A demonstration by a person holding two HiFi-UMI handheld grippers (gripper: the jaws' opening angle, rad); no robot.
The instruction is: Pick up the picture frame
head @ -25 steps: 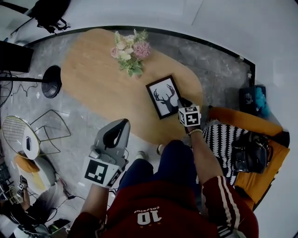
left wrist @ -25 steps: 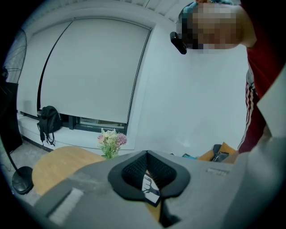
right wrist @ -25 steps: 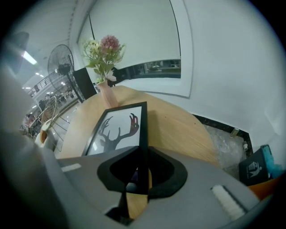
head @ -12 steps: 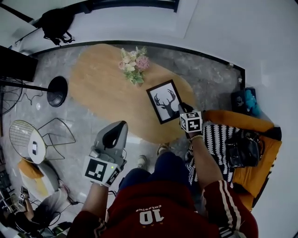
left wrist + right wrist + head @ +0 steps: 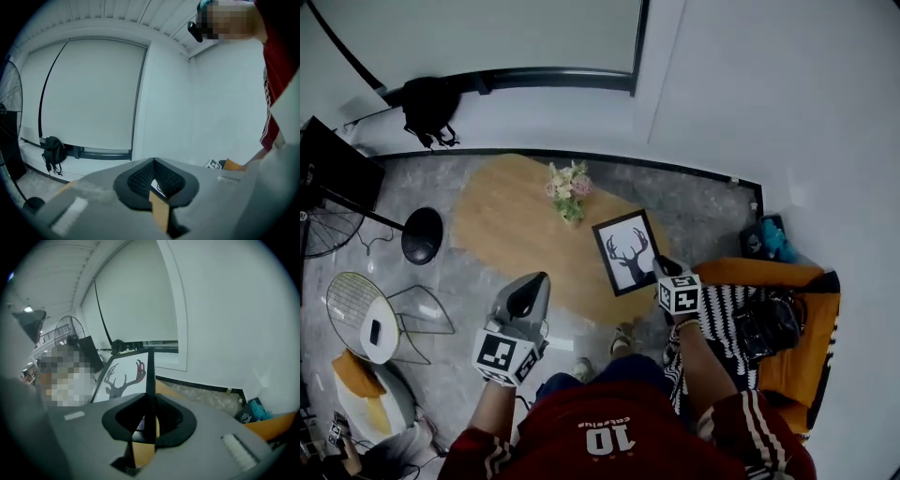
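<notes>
Right claw (image 5: 660, 267) pinches the frame (image 5: 623, 251) at its near edge; the frame stretches ahead. Left claw (image 5: 534, 279), pressed together, hangs well apart.

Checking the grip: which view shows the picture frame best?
Right gripper view: the picture frame stands edge-on, clamped in the right hand-held gripper. Head view shows it whole but small; left gripper view, barely a sliver.
</notes>
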